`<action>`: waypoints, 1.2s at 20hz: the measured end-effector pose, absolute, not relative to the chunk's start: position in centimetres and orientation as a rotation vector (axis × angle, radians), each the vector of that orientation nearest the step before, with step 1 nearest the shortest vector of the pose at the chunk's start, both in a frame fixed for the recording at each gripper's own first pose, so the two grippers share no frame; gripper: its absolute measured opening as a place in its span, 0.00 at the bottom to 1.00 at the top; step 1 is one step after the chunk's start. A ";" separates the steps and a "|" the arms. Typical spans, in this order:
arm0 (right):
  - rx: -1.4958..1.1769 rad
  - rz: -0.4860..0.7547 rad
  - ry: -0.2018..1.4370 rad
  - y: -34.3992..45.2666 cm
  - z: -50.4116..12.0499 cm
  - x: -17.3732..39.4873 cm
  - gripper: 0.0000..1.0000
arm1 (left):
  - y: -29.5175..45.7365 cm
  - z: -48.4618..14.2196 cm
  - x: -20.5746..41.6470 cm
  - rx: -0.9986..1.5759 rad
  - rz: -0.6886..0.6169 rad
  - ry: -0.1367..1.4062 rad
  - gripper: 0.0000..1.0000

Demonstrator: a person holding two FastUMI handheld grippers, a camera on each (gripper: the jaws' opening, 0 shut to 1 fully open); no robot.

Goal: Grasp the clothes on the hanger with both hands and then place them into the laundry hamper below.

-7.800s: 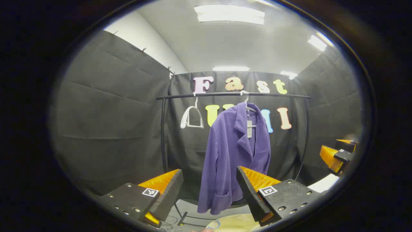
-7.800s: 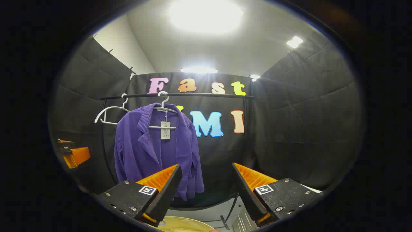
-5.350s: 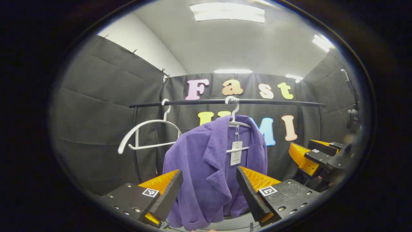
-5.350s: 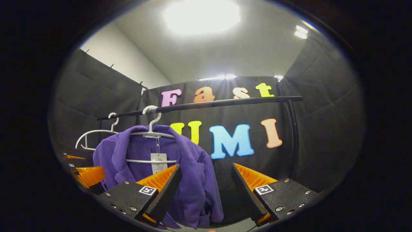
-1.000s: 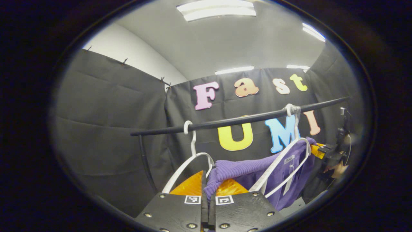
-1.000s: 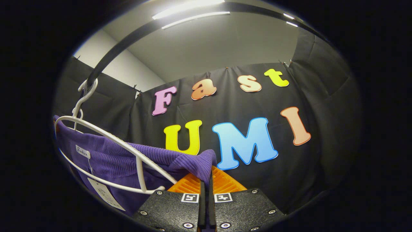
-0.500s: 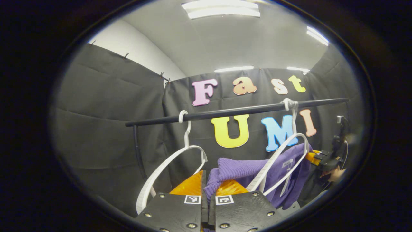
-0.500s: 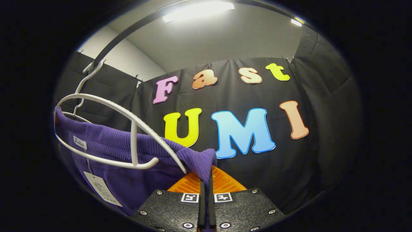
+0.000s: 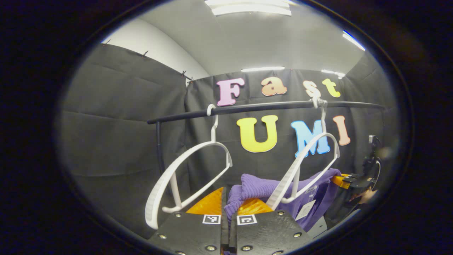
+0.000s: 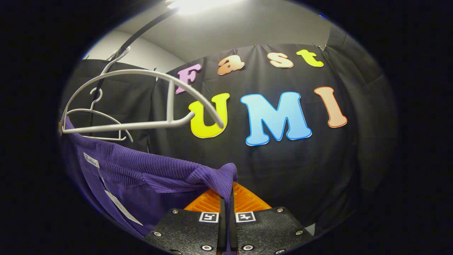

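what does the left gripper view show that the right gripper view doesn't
The left gripper view adds the other tongs, at the jacket's far end, held by a hand. The right gripper view adds the jacket's neck label. Both share the purple jacket pinched in closed tongs, two bare white hangers and the black rail.

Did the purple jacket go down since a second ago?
Yes. The purple jacket hangs lower: its hanger on the black rail is now bare above it, both grippers clamped on the cloth.
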State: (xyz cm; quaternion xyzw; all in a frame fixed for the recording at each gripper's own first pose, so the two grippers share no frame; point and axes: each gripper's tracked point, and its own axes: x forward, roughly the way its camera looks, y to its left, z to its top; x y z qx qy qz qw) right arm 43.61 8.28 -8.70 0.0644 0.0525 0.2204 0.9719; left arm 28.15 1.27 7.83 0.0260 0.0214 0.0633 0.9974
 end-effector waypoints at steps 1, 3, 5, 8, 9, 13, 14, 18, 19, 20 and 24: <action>0.128 0.453 0.122 8.4 -9.4 42.9 0.03 | 1.4 6.9 28.2 0.050 0.137 0.058 0.01; 0.125 0.464 0.152 8.4 -10.6 41.9 0.03 | 1.6 5.5 27.2 0.037 0.153 0.082 0.01; 0.121 0.467 0.163 8.4 -10.9 41.2 0.03 | 1.9 4.6 26.1 0.025 0.162 0.090 0.02; 0.121 0.469 0.163 7.8 -10.4 39.6 0.03 | 1.8 3.6 24.9 0.025 0.168 0.097 0.06; 0.125 0.468 0.161 7.5 -10.0 38.7 0.03 | 1.7 3.2 24.5 0.024 0.167 0.100 0.06; 0.143 0.447 0.150 5.8 -8.2 35.3 0.03 | 0.9 3.3 21.7 -0.001 0.136 0.088 0.02; 0.147 0.442 0.144 5.4 -7.4 34.3 0.01 | 0.5 3.6 20.8 -0.007 0.123 0.079 0.02; 0.163 0.423 0.114 4.0 -4.7 30.4 0.03 | -1.0 5.3 18.2 -0.032 0.065 0.040 0.02; 0.169 0.418 0.106 3.7 -4.1 29.4 0.02 | -1.4 5.6 18.0 -0.036 0.048 0.032 0.02; 0.174 0.414 0.101 3.6 -3.3 28.5 0.03 | -1.7 6.0 17.8 -0.040 0.033 0.027 0.02; 0.182 0.404 0.070 3.5 -0.9 24.5 0.03 | -3.3 7.5 16.5 -0.065 -0.034 0.001 0.00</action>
